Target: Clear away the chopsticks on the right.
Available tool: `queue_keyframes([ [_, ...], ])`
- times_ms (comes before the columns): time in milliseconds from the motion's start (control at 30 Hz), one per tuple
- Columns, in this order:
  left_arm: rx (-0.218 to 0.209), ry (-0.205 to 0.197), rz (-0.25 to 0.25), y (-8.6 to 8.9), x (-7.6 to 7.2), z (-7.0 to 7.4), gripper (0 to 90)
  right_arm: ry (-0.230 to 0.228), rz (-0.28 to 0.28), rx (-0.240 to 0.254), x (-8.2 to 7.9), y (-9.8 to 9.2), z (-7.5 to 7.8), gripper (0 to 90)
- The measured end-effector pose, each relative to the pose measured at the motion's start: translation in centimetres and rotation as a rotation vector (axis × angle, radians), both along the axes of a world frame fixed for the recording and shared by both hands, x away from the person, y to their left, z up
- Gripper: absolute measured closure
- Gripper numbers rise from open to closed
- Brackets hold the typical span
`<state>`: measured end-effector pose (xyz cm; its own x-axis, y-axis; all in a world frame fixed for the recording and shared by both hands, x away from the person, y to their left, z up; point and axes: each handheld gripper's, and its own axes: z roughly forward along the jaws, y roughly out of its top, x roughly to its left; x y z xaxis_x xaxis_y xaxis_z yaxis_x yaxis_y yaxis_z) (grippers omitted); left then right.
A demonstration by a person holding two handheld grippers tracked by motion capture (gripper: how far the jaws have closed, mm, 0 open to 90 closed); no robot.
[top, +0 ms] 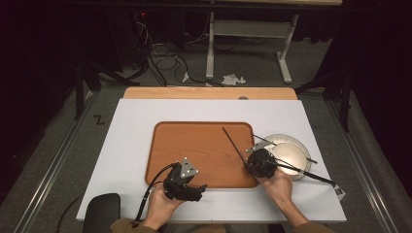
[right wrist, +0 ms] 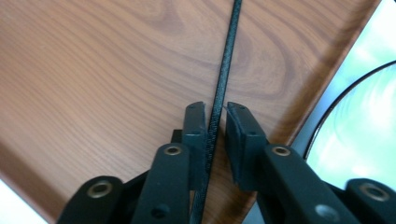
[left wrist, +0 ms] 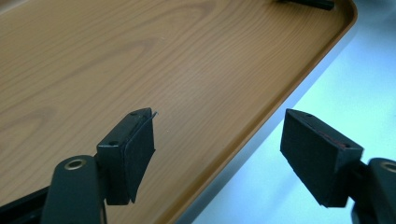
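A brown wooden tray (top: 194, 145) lies in the middle of the white table. A thin black stick (top: 232, 141) slants across the tray's right side. My right gripper (top: 253, 164) sits at the tray's right edge. In the right gripper view the stick (right wrist: 229, 51) runs between the pads of this gripper (right wrist: 215, 109). The left pad is against it and a small gap shows at the right pad, so the jaws are open. A second black stick (top: 311, 174) lies across the pale round plate (top: 291, 154). My left gripper (top: 197, 188) rests at the tray's front edge, jaws (left wrist: 219, 121) wide open and holding nothing.
The plate (right wrist: 359, 130) sits just right of the tray (right wrist: 93, 70). The white table top (top: 136, 131) extends to the left, and a wooden strip (top: 209, 93) runs along its far edge. A dark pad (top: 102, 211) sits at the front left corner.
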<state>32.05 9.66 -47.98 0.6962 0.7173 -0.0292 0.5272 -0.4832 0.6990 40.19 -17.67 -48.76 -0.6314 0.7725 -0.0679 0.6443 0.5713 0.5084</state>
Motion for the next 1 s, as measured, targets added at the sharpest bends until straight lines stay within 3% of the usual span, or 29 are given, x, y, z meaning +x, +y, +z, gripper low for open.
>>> queue_keyframes([
  [67, -0.001, 0.000, 0.000, 0.0, 0.0, 0.0, 26.1, -0.005, -0.001, 0.006, -0.1, 0.0, 0.2, 77.3],
  [100, -0.001, -0.001, 0.001, 0.0, 0.0, 0.0, 26.1, -0.023, 0.006, 0.039, -0.5, -0.4, 1.1, 75.5],
  [167, 0.000, 0.000, 0.001, 0.0, 0.0, 0.0, 26.1, -0.033, 0.009, 0.054, -0.6, -0.5, 1.5, 75.2],
  [233, 0.003, 0.002, 0.000, 0.0, 0.0, 0.0, 26.1, -0.057, 0.017, 0.101, -1.2, -1.4, 2.8, 73.7],
  [400, 0.001, 0.001, 0.005, 0.1, 0.0, 0.0, 26.1, -0.090, 0.034, 0.133, -1.8, -2.8, 4.5, 72.8],
  [433, 0.001, 0.001, 0.010, 0.1, 0.0, 0.0, 26.1, -0.119, 0.033, 0.147, -1.9, -3.7, 5.4, 72.6],
  [600, 0.001, 0.000, 0.017, 0.3, -0.1, 0.0, 26.1, -0.158, 0.008, 0.148, -1.7, -6.1, 6.8, 72.5],
  [800, -0.001, 0.002, 0.036, 0.7, -0.3, 0.0, 26.0, -0.166, -0.045, 0.159, -0.8, -9.3, 8.3, 71.6],
  [1000, -0.003, 0.003, 0.064, 1.3, -0.7, 0.0, 25.9, -0.170, -0.112, 0.128, 0.6, -12.7, 8.7, 71.7],
])
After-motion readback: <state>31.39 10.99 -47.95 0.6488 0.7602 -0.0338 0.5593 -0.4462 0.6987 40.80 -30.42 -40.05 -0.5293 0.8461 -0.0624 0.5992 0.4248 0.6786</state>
